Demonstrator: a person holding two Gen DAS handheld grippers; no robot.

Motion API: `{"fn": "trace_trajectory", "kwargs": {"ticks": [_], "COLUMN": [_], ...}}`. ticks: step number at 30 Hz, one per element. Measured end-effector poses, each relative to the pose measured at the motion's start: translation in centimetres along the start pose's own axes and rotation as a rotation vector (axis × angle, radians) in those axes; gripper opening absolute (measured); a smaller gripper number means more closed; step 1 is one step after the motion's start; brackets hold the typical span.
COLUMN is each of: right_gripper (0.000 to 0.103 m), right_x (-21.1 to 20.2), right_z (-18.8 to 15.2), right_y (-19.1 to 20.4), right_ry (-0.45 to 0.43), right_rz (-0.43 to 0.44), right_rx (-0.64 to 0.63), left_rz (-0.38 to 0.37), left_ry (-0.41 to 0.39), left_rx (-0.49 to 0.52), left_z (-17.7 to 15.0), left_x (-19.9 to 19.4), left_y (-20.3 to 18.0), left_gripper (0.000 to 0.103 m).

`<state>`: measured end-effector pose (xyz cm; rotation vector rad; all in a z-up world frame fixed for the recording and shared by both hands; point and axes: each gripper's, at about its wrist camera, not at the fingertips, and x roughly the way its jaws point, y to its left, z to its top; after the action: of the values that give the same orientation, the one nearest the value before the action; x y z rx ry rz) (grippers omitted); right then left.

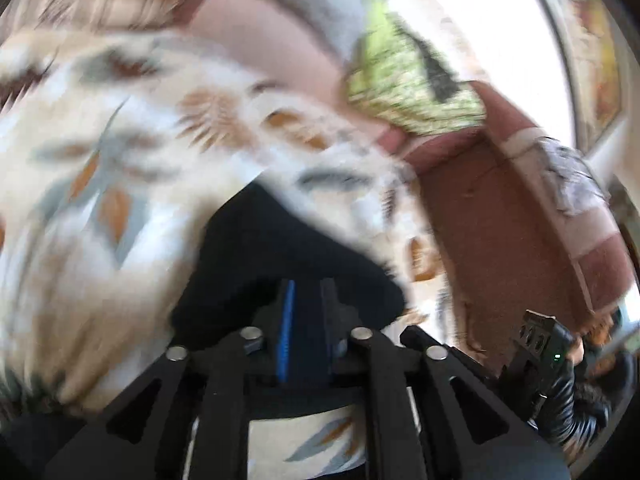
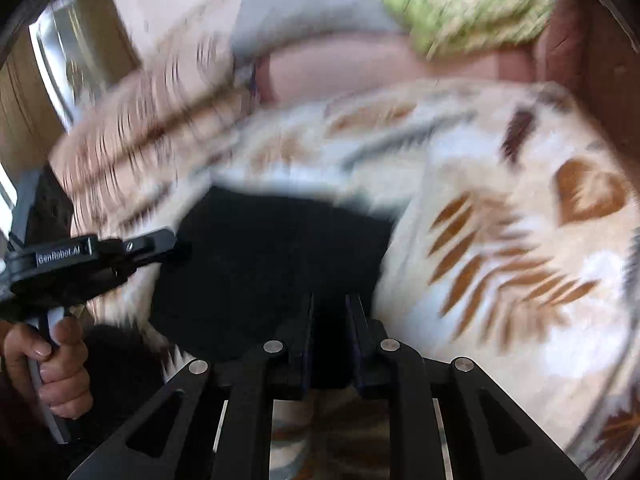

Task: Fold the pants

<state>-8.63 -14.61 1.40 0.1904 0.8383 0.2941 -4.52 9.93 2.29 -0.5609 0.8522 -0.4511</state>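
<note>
Both grippers' fingers pinching black pants [image 2: 272,264], left gripper [image 2: 176,246] marked "GenRobot.AI", right gripper [image 2: 330,312], leaf-print blanket [image 2: 500,240]

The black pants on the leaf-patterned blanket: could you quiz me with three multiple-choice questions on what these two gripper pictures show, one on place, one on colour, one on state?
1. Where do the black fabric pants lie?
A. On a cream blanket with brown and grey leaf print
B. On a bare wooden floor
C. In a plastic basket

2. What colour is the fuzzy cushion on the reddish-brown sofa?
A. Blue
B. Yellow-green
C. Black

3. How do the two black hand-held grippers stand?
A. Both wide open above the blanket
B. Left gripper and right gripper both closed on the pants
C. Only the right holds cloth

Answers:
1 A, the leaf print surrounds the dark cloth in both views.
2 B, the cushion looks yellow-green in both views.
3 B, dark cloth sits between each pair of narrowed fingers.
</note>
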Motion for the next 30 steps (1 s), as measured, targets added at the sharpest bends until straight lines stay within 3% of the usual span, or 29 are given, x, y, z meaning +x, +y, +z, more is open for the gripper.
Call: {"fn": "trace_trajectory", "kwargs": {"ticks": [3, 6, 8, 10, 14, 19, 22, 23, 24, 25, 26, 27, 28, 30], "right_gripper": [0.017, 0.013, 0.012, 0.013, 0.015, 0.015, 0.016, 0.021, 0.032, 0.037, 0.043, 0.043, 0.043, 0.043], "right_x": [-1.0, 3.1, 7.1, 9.7, 11.0, 10.1, 7.2, 6.1, 5.0, 3.8, 3.4, 3.3, 3.5, 4.7], "right_z": [1.5, 2.6, 2.8, 2.7, 2.9, 2.7, 2.8, 2.6, 2.4, 1.9, 1.6, 1.1, 0.8, 0.1], "right_y": [0.1, 0.0, -0.2, -0.3, 0.3, -0.7, -1.8, -2.1, -2.6, -3.2, -3.5, -3.7, -3.6, -3.2], "right_ry": [-0.101, 0.007, 0.122, 0.154, 0.139, 0.105, 0.035, 0.008, -0.016, -0.032, -0.026, 0.001, 0.029, 0.113], "right_rz": [-0.026, -0.018, -0.054, -0.080, -0.091, -0.031, 0.023, 0.037, 0.058, 0.093, 0.120, 0.158, 0.180, 0.207], "right_rx": [-0.016, 0.007, 0.016, 0.011, -0.031, 0.002, 0.092, 0.124, 0.162, 0.212, 0.233, 0.251, 0.258, 0.246], "left_rz": [-0.018, 0.093, 0.170, 0.184, 0.238, 0.228, 0.181, 0.150, 0.130, 0.120, 0.097, 0.103, 0.135, 0.138], "left_ry": [-0.025, 0.077, 0.167, 0.138, 0.104, 0.079, 0.052, 0.033, 0.006, -0.025, -0.064, -0.098, -0.121, -0.045], "left_rx": [0.094, 0.050, -0.016, -0.070, 0.010, 0.007, 0.028, 0.028, 0.028, 0.029, 0.013, -0.017, -0.052, -0.128], "left_z": [2.3, 4.0, 3.9, 3.7, 3.2, 3.1, 3.3, 3.2, 3.1, 3.0, 2.9, 2.7, 2.6, 2.6], "left_x": [1.3, 6.4, 9.7, 10.2, 10.2, 10.1, 8.8, 7.7, 6.5, 5.3, 4.0, 2.8, 2.1, 2.9], "left_y": [-2.5, -0.7, 2.2, 4.1, 3.1, 3.4, 2.6, 2.3, 2.1, 2.0, 2.3, 2.8, 3.7, 5.4], "left_gripper": [0.014, 0.013, 0.001, 0.001, 0.002, 0.001, 0.001, 0.005, 0.019, 0.043, 0.056, 0.077, 0.078, 0.078]}}
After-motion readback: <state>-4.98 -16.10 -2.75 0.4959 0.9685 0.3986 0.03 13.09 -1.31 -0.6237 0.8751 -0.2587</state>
